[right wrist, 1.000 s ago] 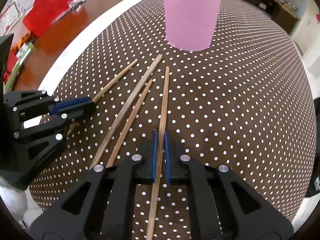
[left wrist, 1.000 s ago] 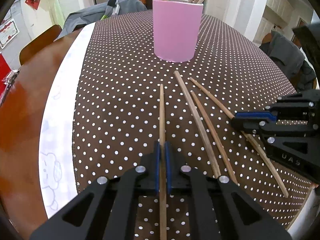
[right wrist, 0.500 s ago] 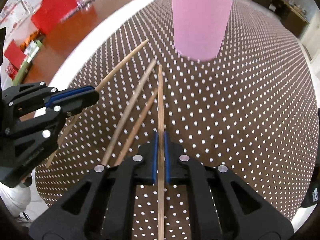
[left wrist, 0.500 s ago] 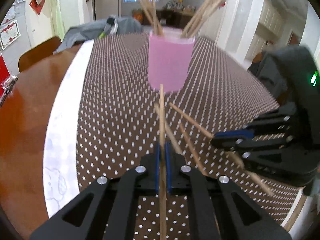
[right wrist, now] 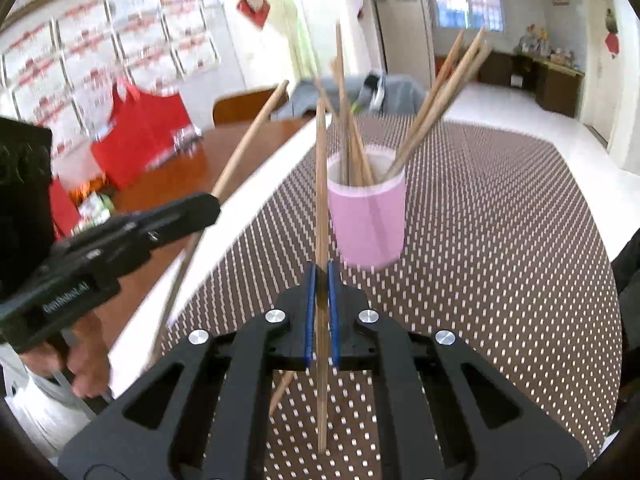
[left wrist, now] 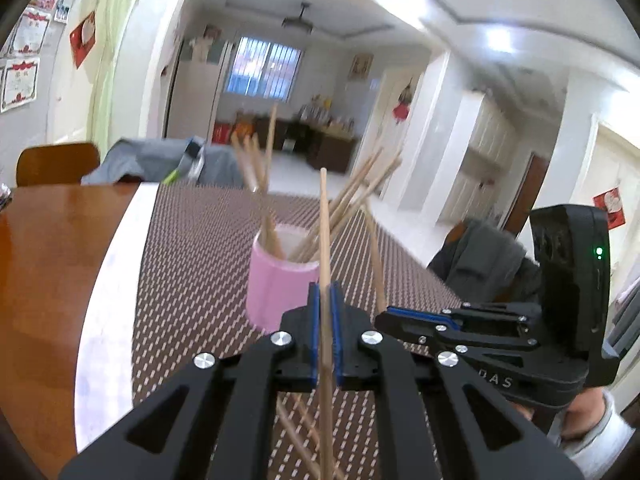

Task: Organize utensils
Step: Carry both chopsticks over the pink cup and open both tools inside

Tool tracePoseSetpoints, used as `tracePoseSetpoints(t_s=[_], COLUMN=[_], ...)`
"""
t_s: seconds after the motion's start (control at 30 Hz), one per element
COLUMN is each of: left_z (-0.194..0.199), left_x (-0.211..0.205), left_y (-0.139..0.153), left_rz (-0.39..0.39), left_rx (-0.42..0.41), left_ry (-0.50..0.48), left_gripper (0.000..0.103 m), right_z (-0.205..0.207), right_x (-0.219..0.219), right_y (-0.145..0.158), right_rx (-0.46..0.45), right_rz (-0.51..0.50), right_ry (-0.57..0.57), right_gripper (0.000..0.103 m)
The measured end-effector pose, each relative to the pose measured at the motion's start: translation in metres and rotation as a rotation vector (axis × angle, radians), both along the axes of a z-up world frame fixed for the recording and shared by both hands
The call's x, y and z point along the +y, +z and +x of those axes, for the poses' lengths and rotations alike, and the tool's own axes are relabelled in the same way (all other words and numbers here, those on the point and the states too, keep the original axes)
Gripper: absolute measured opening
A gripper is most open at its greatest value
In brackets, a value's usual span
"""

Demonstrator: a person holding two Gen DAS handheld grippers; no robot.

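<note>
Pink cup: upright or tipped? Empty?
Upright and not empty. The pink cup stands on its base on the dotted tablecloth, with several chopsticks leaning out of its open top.

Wooden chopsticks (left wrist: 325, 240) (matt), glossy table (left wrist: 48, 248)

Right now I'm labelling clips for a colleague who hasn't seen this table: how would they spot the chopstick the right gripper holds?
Start at the brown polka-dot tablecloth and its pink cup full of wooden chopsticks. In front of the cup, the right gripper is shut on one chopstick. Unlike the cup's leaning sticks, it stands outside the cup, almost upright between blue pads.
</note>
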State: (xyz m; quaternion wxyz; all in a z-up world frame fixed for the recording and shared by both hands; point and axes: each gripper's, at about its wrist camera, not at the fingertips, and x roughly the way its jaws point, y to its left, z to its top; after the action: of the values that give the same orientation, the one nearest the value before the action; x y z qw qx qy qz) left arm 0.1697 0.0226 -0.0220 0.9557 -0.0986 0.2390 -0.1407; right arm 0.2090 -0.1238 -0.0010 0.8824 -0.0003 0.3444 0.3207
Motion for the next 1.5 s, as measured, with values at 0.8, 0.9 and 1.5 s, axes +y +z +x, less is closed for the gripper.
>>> tracePoseSetpoints(t_s=[0.8, 0.9, 1.5], left_z=[0.089, 0.101, 0.139], left_x=[0.001, -0.001, -0.008], left_y=[0.045, 0.041, 0.008], left_rz=[-0.101, -0.094, -0.031], left_rx=[-0.417, -0.449, -0.491], left_ry=[0.129, 0.158, 0.247], left_gripper=[0.006, 0.006, 0.006], right_z=[0.040, 0.047, 0.076], right_x=[-0.003, -0.005, -0.010], right_y=[0.073, 0.077, 0.063], right_rx=[-0.279, -0.293, -0.297], right_rz=[0.206, 0.230, 0.247], right_ry=[-0.097, -0.108, -0.175], right_gripper=[0.006, 0.006, 0.006])
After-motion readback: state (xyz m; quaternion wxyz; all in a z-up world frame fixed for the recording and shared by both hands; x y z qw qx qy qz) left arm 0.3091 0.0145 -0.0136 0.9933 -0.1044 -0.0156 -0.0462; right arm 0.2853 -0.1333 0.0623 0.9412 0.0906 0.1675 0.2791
